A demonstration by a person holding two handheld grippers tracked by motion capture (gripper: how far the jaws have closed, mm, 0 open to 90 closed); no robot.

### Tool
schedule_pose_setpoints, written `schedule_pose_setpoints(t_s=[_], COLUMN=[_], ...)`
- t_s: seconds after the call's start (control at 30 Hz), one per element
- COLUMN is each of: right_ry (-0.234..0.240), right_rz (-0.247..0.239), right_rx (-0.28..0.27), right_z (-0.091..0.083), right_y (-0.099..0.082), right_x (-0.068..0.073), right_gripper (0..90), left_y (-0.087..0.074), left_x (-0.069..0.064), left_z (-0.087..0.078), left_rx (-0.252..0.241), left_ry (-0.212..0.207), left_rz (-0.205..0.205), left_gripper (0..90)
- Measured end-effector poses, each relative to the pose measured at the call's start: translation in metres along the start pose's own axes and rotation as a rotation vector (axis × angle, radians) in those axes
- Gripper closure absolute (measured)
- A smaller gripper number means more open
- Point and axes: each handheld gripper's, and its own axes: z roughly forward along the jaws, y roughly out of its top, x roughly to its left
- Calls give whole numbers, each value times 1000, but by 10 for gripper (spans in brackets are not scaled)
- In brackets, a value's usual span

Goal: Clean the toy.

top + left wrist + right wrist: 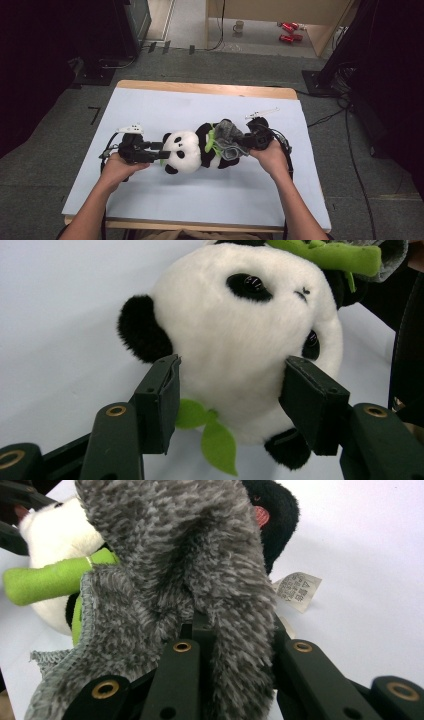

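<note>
Right claw (225, 645) clamps grey fuzzy cloth (200, 555) against panda (50, 535).

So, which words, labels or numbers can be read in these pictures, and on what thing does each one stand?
None can be read.
White care tag on the plush panda: printed lines, too small and blurred to read.

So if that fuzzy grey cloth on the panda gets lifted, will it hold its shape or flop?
The fuzzy grey cloth will probably flop: it already folds and bunches where the right tongs pinch it. It looks light, and its pile should resist slipping. It may drag on the plush panda beneath it.
</note>
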Motion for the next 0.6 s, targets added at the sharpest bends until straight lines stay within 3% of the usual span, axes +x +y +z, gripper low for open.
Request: schedule_pose_setpoints(t_s=[0.1, 0.2, 0.27, 0.33, 0.43, 0.6], right_ry=[-12, -18, -17, -11, -8, 6], right_rz=[-7, -14, -15, -22, -31, -33], right_rx=[4, 6, 6, 5, 11, 18], right_z=[-2, -4, -4, -2, -2, -3], right_y=[-1, -2, -2, -1, -1, -1], right_x=[0, 0, 0, 2, 3, 4], right_gripper=[776, 776, 775, 776, 775, 774], left_y=[1, 3, 4, 6, 5, 2], left_x=[1, 5, 5, 3, 1, 4], left_z=[-4, -9, -6, 1, 9, 9], left_rx=[2, -16, -10, 15, 53, 69], left_ry=[23, 26, 7, -12, 3, 6], left_rz=[12, -21, -37, -43, -23, -25], left_gripper=[393, 386, 373, 360, 360, 364])
